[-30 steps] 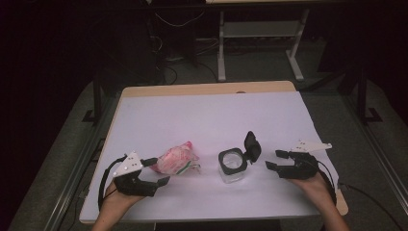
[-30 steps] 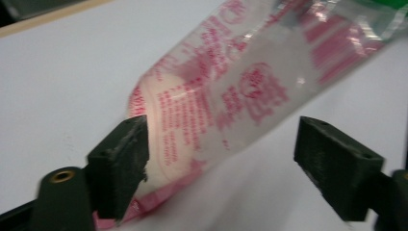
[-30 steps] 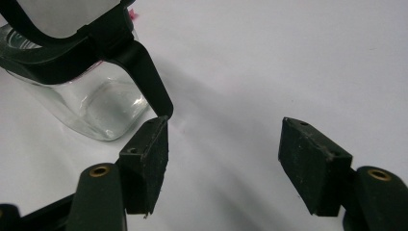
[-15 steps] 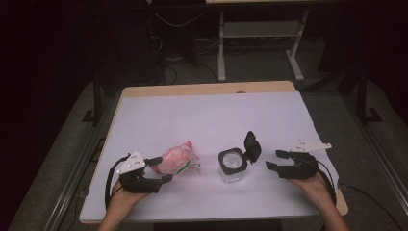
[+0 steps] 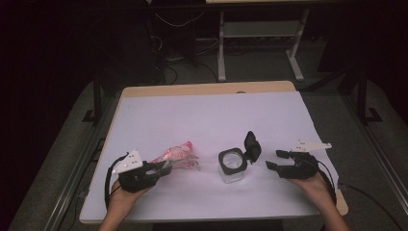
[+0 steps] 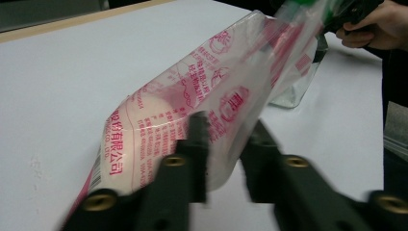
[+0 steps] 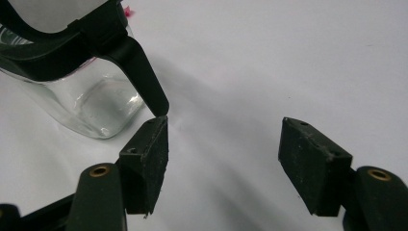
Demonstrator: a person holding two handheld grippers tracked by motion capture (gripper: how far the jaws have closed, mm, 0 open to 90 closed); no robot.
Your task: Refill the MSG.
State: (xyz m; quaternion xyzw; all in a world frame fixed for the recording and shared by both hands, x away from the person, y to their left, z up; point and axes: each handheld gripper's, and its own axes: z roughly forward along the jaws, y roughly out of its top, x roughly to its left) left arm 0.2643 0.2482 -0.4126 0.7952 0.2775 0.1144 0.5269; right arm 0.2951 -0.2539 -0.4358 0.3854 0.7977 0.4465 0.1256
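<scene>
L gripper sits at the near-left of the white table, jaws just closing w/ the end of the pink-printed plastic bag between them. In the left gripper view the bag runs up and away from the two black jaws, its lower edge pinched in the narrow gap; pads look pressed on the film. Bag is clear w/ red print, something pale and rounded inside near the gripped end.

R gripper rests at the near-right, jaws moderately apart, nothing between them. Just to its left stands the glass jar, its black hinged lid flipped open. In the right gripper view the jar is beside the left-hand jaw, lid tip nearly touching it.
</scene>
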